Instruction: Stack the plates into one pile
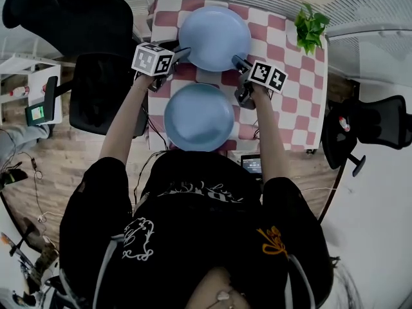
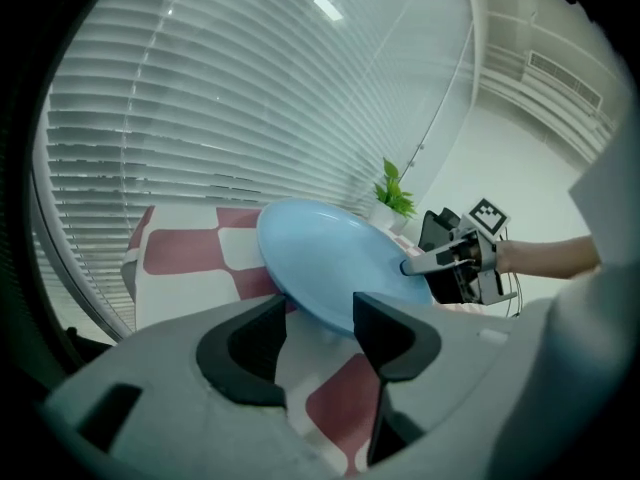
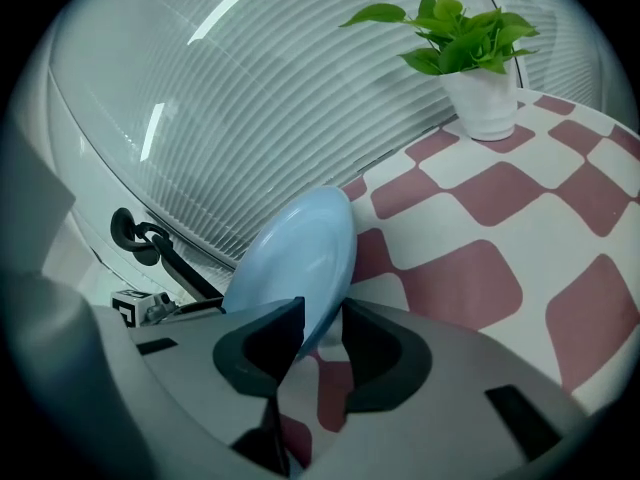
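Note:
Two light blue plates lie on the checked table (image 1: 291, 102): a far plate (image 1: 214, 37) and a near plate (image 1: 199, 116), apart from each other. My left gripper (image 1: 182, 53) reaches the far plate's left rim; in the left gripper view the rim of the far plate (image 2: 320, 258) sits between the jaws of the left gripper (image 2: 320, 313), with a gap still showing. My right gripper (image 1: 237, 61) is at the same plate's right rim; in the right gripper view the right gripper (image 3: 322, 323) has both pads against the far plate (image 3: 300, 258). The near plate is untouched.
A potted plant (image 1: 310, 26) stands at the table's far right corner. A small screen (image 1: 251, 165) lies at the near edge. Black office chairs stand to the left (image 1: 103, 92) and right (image 1: 373, 124) of the table. Window blinds (image 3: 250, 98) run behind it.

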Available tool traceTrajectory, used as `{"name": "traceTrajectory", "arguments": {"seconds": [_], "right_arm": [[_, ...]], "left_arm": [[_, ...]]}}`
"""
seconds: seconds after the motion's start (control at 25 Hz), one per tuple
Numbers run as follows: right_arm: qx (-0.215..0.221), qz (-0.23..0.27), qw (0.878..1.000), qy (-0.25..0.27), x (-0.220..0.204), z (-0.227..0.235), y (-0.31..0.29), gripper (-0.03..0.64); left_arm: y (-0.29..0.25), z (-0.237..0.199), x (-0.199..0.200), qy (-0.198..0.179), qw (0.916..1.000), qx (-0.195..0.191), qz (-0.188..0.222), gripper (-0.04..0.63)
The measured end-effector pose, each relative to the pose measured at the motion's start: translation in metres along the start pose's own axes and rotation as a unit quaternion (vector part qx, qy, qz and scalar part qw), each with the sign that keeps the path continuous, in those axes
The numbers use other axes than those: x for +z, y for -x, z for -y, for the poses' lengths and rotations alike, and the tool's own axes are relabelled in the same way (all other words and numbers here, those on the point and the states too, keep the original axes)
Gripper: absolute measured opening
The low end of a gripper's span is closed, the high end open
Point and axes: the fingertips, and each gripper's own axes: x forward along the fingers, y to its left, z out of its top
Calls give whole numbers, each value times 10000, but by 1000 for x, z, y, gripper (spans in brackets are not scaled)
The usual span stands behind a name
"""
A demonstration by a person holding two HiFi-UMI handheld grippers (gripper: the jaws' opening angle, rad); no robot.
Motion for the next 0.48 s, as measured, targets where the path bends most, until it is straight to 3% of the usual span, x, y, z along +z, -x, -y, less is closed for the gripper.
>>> {"name": "traceTrajectory", "arguments": {"seconds": [0.16, 0.48], "right_arm": [[101, 34, 9999, 112, -6, -14, 22, 118], [231, 113, 9977, 626, -37, -41, 80, 118]], "left_arm": [[23, 21, 5, -170, 9997, -42, 145, 218], [76, 78, -15, -449, 9980, 393, 228, 218]]}}
